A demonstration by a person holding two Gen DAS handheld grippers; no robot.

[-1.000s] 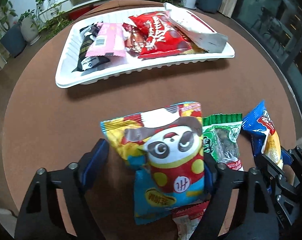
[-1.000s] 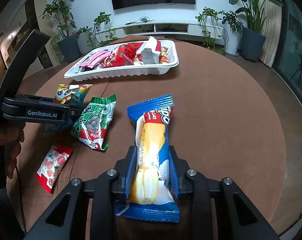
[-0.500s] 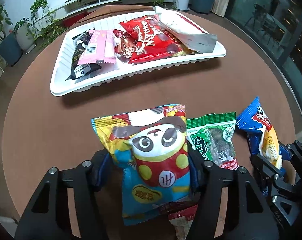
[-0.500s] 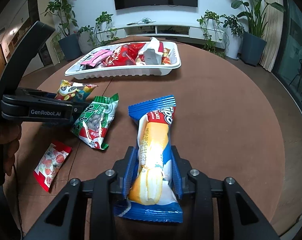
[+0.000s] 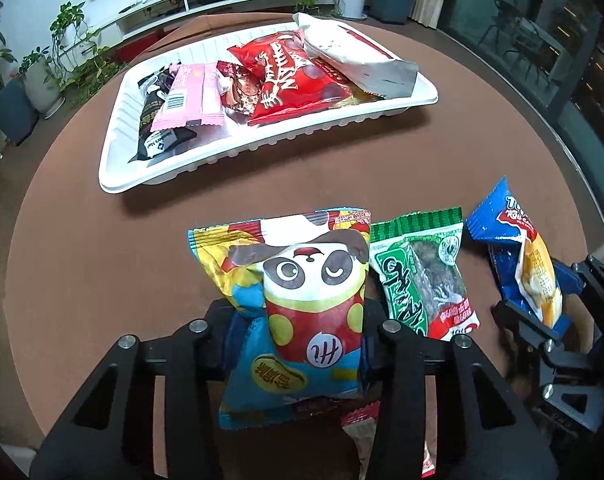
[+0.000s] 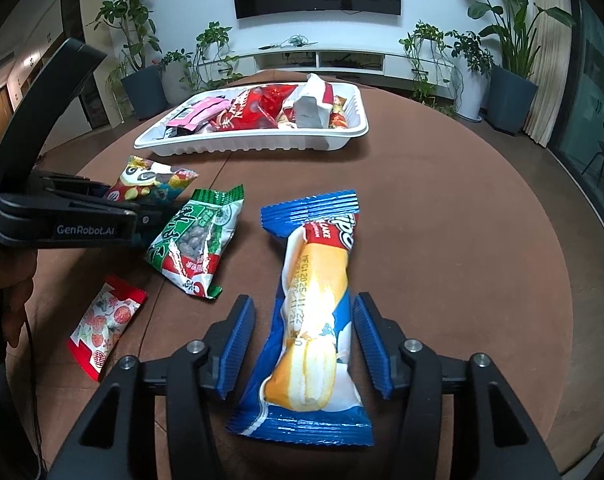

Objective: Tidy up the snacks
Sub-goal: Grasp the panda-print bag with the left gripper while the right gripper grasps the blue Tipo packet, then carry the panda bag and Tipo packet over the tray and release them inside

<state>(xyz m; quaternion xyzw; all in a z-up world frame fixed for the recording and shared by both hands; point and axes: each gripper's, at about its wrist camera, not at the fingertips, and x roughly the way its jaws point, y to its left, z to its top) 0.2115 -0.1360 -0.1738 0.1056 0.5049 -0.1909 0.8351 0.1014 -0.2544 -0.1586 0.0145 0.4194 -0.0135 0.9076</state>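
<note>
My left gripper is shut on a panda snack bag, squeezing its lower half just above the brown round table. The bag also shows in the right wrist view. My right gripper is open, its blue pads apart on either side of a blue and yellow cake packet that lies on the table. A white tray at the far side holds several snacks; it also shows in the right wrist view.
A green nut packet lies between the two grippers, also in the right wrist view. A small red strawberry packet lies near the left front. Potted plants and a TV shelf stand beyond the table.
My left gripper closed on the panda bag and raised it slightly. My right gripper opened and let go of the cake packet, which now rests on the table.
</note>
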